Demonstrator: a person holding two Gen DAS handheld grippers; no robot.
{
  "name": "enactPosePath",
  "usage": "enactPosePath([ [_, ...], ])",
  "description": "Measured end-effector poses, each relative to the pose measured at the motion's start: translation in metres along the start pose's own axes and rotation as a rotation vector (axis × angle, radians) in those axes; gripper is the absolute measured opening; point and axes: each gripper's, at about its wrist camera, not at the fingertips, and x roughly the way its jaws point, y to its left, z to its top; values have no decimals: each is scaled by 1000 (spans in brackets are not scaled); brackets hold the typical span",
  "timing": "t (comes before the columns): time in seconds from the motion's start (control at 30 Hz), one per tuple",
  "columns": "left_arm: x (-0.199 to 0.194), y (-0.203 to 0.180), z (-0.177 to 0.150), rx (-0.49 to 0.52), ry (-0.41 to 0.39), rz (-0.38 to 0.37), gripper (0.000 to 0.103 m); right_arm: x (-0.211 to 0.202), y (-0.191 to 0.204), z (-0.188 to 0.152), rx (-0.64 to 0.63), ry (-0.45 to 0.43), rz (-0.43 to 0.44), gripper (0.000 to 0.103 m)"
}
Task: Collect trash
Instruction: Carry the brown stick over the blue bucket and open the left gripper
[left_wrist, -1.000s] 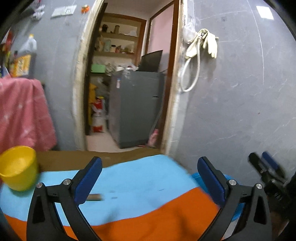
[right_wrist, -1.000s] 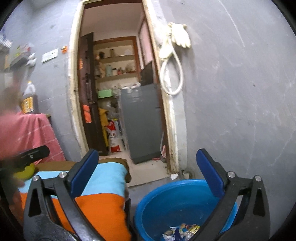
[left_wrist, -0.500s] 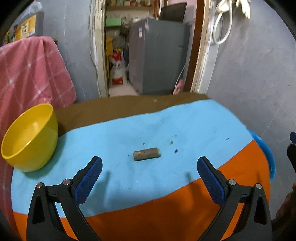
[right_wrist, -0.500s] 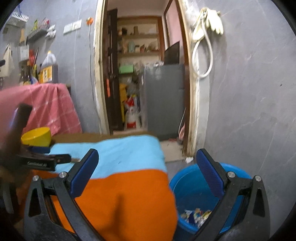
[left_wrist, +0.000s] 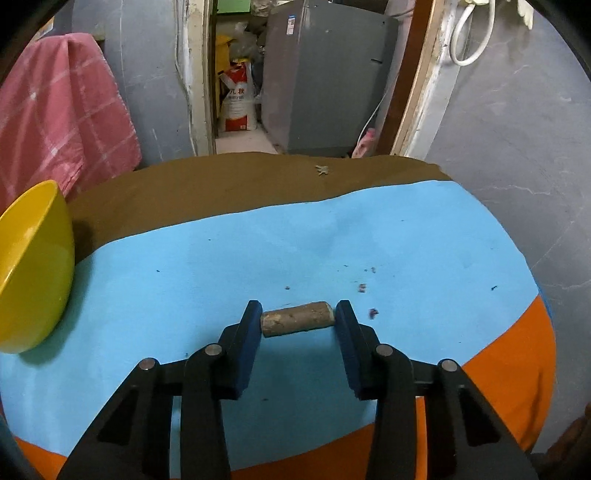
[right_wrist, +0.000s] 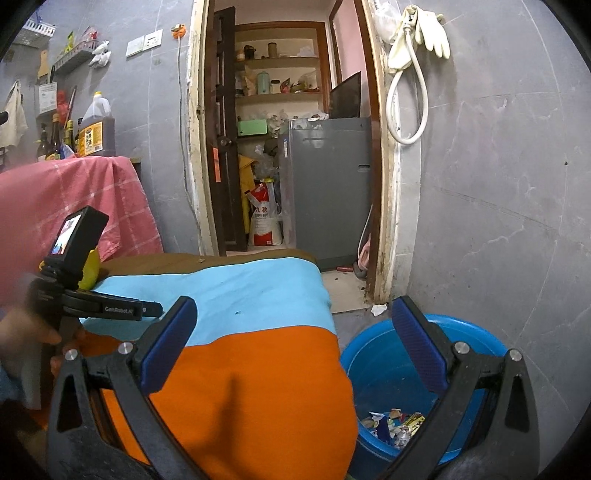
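Note:
A short brown stick piece (left_wrist: 295, 319) lies on the light blue part of the tablecloth (left_wrist: 369, 240). My left gripper (left_wrist: 297, 314) points down at it, jaws closing, with a blue pad against each end of the stick. Beside the table my right gripper (right_wrist: 293, 306) stands open with nothing between its fingers, above the table's orange edge and the blue basin (right_wrist: 484, 334). The basin sits on the floor with wrapper trash (right_wrist: 391, 424) in it. In the right wrist view, the left gripper (right_wrist: 147, 308) and a hand (right_wrist: 22, 332) show at the left.
A yellow bowl (left_wrist: 33, 266) sits at the table's left side. Small dark crumbs (left_wrist: 362, 288) lie right of the stick, and a pale scrap (left_wrist: 323, 170) is on the brown strip behind. A pink cloth (left_wrist: 55, 110) hangs at the left. An open doorway (right_wrist: 295, 166) faces the table.
My left gripper came down and forward over the table to the stick, and its jaws went from wide apart to closed around it. The right gripper swung towards the table, then held.

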Motion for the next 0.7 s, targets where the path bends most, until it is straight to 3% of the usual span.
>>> enactPosePath([
  [0.17, -14, -14, -5, 28, -24, -38, 35, -2, -7, 0, 15, -6, -19, 103],
  [0.4, -47, -53, -17, 109, -140, -128, 35, -5, -24, -1, 62, -11, -75, 103],
  [0.57, -70, -86, -15, 139, -248, -221, 35, -16, -48, 2, 108, -43, -149, 103],
  [0.7, -84, -122, -9, 162, -336, -329, 36, -32, -78, 6, 141, -101, -272, 103],
])
